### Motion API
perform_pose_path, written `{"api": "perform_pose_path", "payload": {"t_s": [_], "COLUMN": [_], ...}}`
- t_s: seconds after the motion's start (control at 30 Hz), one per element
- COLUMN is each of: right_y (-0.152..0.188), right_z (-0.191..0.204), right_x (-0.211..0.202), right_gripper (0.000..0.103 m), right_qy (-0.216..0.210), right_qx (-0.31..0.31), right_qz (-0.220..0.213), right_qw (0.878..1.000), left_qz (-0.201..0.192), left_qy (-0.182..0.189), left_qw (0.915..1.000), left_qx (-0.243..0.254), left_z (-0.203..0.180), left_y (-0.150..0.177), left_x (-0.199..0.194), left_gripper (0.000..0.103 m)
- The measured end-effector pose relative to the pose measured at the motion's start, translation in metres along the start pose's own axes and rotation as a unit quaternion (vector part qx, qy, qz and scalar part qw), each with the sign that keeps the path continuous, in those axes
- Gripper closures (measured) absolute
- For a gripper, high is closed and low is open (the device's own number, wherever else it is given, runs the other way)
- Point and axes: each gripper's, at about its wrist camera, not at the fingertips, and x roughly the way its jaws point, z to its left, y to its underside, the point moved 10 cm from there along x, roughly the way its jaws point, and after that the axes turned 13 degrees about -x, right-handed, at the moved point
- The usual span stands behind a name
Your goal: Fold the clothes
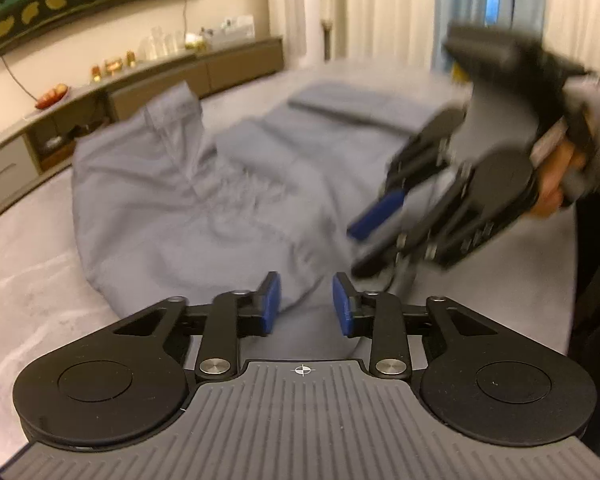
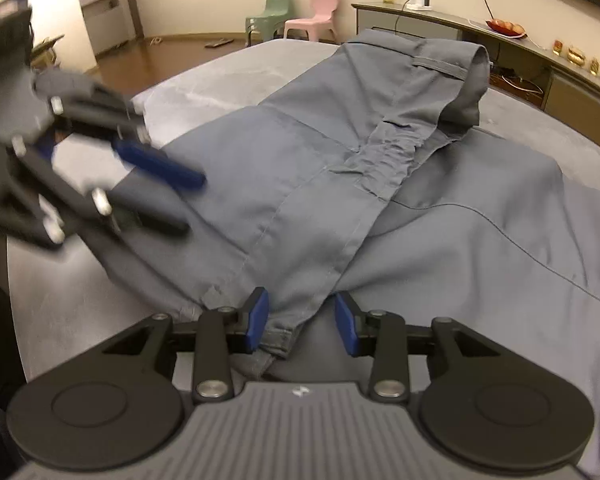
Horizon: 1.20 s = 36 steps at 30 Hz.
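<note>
The left hand-held gripper (image 1: 306, 306), with its blue-padded fingers parted and nothing between them, is held at the near hem of the grey-blue cotton work garment (image 1: 188, 200). This garment is spread, partly doubled over, on the grey bed (image 1: 32, 280); its long axis runs away towards the far side, where a cuffed sleeve (image 2: 456, 68) is seen standing up. The right hand-held gripper (image 2: 302, 322), likewise released, is poised over a near hem edge, the closer of the two.
</note>
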Motion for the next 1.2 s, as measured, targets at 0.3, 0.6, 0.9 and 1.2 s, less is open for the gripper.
{"api": "perform_pose_path", "payload": {"t_s": [0.3,0.6,0.9,1.2], "right_y": [-0.015,-0.143,-0.133,-0.107], "right_z": [-0.002,-0.103,-0.148,-0.194], "right_x": [-0.031,-0.038,0.073,0.084], "right_gripper": [0.06,0.023,0.093,0.091], "right_qy": [-0.028,0.131,-0.101,-0.233], "right_qx": [-0.056,-0.082,0.012,0.296], "right_qz": [0.034,-0.091,-0.043,-0.028], "right_qw": [0.997,0.984,0.994,0.926], "left_qz": [-0.012,0.032,0.084,0.105], "left_qy": [-0.08,0.076,0.238,0.273], "left_qw": [0.9959,0.9958,0.9676,0.9551], "left_qx": [-0.042,-0.039,-0.008,-0.049], "left_z": [0.133,0.207,0.202,0.226], "left_y": [-0.087,-0.14,-0.109,-0.095], "left_x": [0.016,0.108,0.141,0.115], "left_gripper": [0.044,0.035,0.051,0.096]}}
